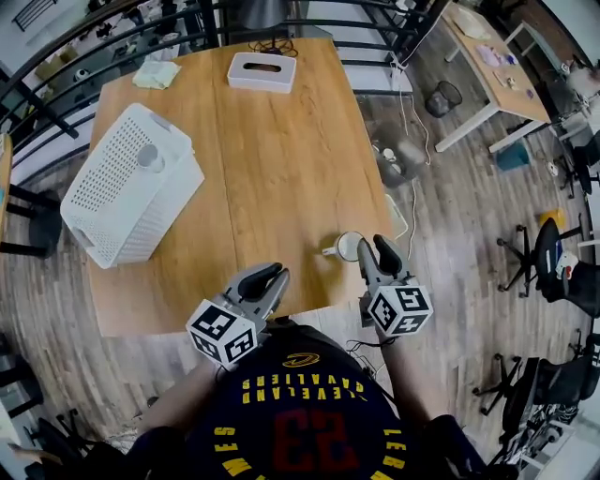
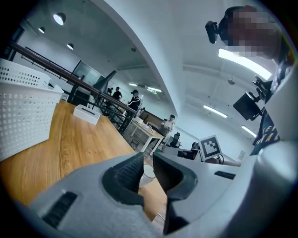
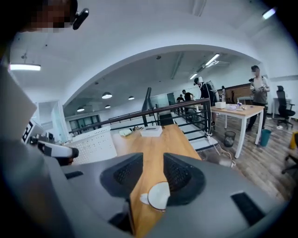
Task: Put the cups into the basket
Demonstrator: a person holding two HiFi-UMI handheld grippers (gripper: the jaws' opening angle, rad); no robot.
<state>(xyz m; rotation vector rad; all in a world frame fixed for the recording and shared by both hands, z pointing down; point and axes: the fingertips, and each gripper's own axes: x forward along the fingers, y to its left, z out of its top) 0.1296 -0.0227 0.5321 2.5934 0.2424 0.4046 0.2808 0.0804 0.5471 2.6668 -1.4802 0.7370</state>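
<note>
Holding: a person in a dark jersey (image 1: 300,422) stood at the near edge of a wooden counter (image 1: 281,159), a two-jaw gripper in each hand.
Cup: a white cup (image 1: 349,246) stood upright on the counter near its front right corner, its handle pointing toward the person's left, well apart from the basket.
Basket: a white perforated basket (image 1: 131,183) sat on the counter's left side; a second cup (image 1: 150,157) showed inside it.
Left gripper: the left gripper (image 1: 278,274) hovered over the counter's near edge, well left of the white cup. Its fingers (image 2: 128,174) were parted by only a narrow slit, with nothing between them; the white cup was visible through the slit, farther along the counter.
Right gripper: the right gripper (image 1: 373,251) hung at the front right corner, just beside the white cup. Its fingers (image 3: 179,174) stood moderately apart and gripped nothing. In the right gripper view the white cup sat low in the gap, close against the right-hand finger; whether it touched that finger could not be told.
Far edge: a white tissue box (image 1: 262,71) lay at the counter's far edge, and a pale cloth (image 1: 157,74) lay at the far left corner.
Beyond: a dark railing (image 1: 112,28) ran behind the counter.
</note>
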